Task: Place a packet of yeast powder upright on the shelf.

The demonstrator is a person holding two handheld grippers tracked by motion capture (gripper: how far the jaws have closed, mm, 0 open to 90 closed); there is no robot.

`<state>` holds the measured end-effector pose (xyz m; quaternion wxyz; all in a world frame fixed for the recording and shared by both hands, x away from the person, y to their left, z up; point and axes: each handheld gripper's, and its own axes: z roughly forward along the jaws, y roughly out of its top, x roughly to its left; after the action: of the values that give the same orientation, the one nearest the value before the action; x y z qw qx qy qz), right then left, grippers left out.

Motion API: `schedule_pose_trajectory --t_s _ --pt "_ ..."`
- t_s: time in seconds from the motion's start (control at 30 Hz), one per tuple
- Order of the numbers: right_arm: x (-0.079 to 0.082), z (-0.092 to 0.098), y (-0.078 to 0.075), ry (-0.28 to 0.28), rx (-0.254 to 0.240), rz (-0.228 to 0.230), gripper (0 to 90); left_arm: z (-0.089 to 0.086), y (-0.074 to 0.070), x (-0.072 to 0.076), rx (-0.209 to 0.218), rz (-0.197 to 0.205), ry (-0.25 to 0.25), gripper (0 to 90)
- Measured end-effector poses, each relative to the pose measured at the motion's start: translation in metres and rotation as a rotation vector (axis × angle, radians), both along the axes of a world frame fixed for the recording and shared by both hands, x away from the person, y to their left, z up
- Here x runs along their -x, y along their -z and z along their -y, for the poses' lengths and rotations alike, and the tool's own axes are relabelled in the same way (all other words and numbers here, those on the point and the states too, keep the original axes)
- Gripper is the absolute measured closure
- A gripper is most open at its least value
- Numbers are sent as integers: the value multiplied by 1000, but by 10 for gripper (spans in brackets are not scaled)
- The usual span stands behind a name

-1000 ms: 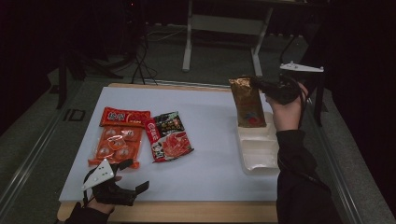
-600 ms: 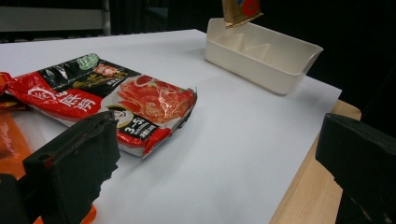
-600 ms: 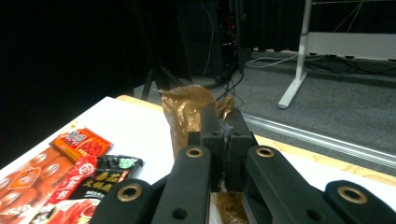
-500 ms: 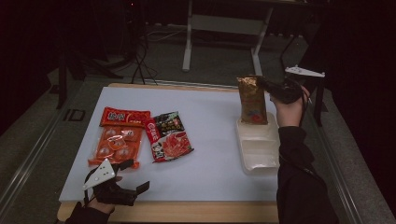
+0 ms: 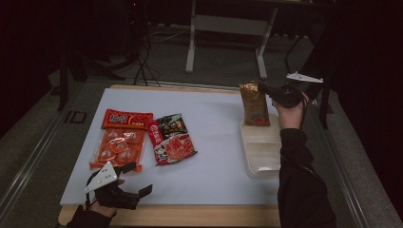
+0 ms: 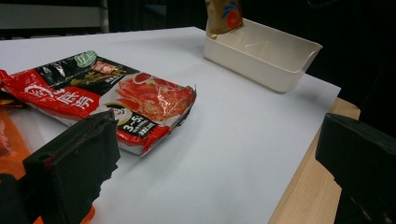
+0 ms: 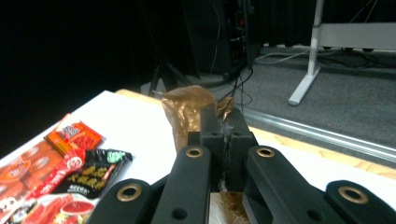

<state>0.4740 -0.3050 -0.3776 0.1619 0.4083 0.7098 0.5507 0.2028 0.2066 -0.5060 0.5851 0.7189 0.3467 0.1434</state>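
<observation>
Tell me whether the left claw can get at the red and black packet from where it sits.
Probably yes. The left claw sits open at the table's near edge, and the red and black packet lies flat just ahead of it. Bare white sheet lies between them, and the right claw is busy far off with the gold pouch.

Dim room, grey floor, white-legged table frame behind.

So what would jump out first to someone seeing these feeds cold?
The golden-brown packet hanging upright from the shut right gripper, its bottom edge in the white tray at the table's right. Then the red and orange snack packs lying flat at left, near the open left gripper.
</observation>
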Motion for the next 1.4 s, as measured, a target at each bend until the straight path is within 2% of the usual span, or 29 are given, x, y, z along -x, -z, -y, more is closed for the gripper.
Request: schedule_pose_trajectory --t_s 0.2,0.27,0.47,0.67,0.77,0.87,1.0,1.1,1.2,1.3,1.4 --pt "1 2 10 4 -29 -32 897 0 0 0 -3 1 2 0" --pt "1 4 12 16 -42 -55 896 0 0 0 -3 1 1 0" --pt "3 9 18 61 -5 -108 894 1 0 1 -4 3 3 0" --pt "5 20 30 115 4 -168 887 1 -1 1 -5 3 2 0" --pt "7 27 32 144 3 -182 885 1 -1 1 -4 4 2 0" --pt "10 32 30 189 41 -176 884 1 -1 1 -5 3 4 0" --pt "13 40 31 220 43 -194 865 2 -1 1 -6 3 2 0" --pt "13 45 30 240 36 -220 782 2 -1 0 -7 3 0 0" --pt "15 47 26 260 36 -230 655 3 0 0 -9 4 1 0" --pt "21 47 16 288 62 -196 545 3 0 0 -9 4 2 0" --pt "30 46 4 303 77 -161 495 3 0 0 -11 13 -5 0"
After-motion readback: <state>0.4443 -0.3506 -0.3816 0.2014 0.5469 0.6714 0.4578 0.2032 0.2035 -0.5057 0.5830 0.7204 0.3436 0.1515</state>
